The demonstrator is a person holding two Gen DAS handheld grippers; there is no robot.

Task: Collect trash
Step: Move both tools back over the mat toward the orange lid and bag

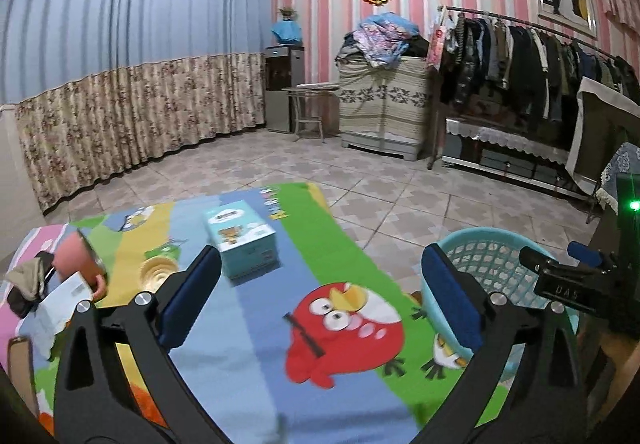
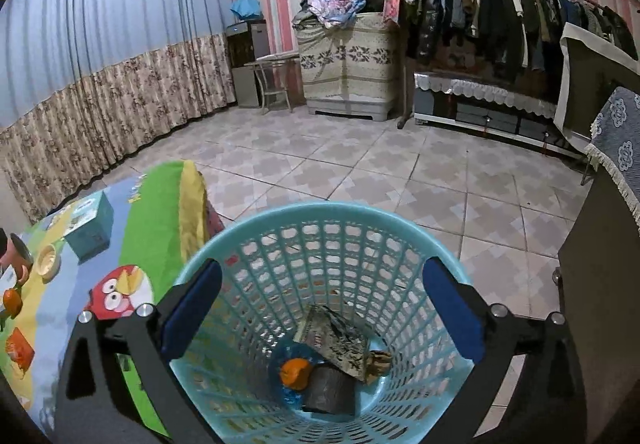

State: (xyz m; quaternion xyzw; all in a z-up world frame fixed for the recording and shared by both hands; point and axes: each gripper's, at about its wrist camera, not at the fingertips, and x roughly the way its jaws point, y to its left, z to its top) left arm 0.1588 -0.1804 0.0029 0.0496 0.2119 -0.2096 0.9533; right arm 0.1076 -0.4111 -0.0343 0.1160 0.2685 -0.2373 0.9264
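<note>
The basket, a pale blue mesh one, stands on the tiled floor just beside the table's right edge. At its bottom lie an orange peel, a crumpled dark wrapper and a dark lump, all touching one another. The right gripper hangs over the basket's mouth, jaws released and holding nothing. The left gripper hovers above the cloth, a cartoon-bird print covering the table, and its jaws are likewise spread wide and empty. On the cloth stand a teal box, a small yellowish dish near it, and a pink cup at the left with white paper beside it. More orange bits lie on the table's near left in the right wrist view.
</note>
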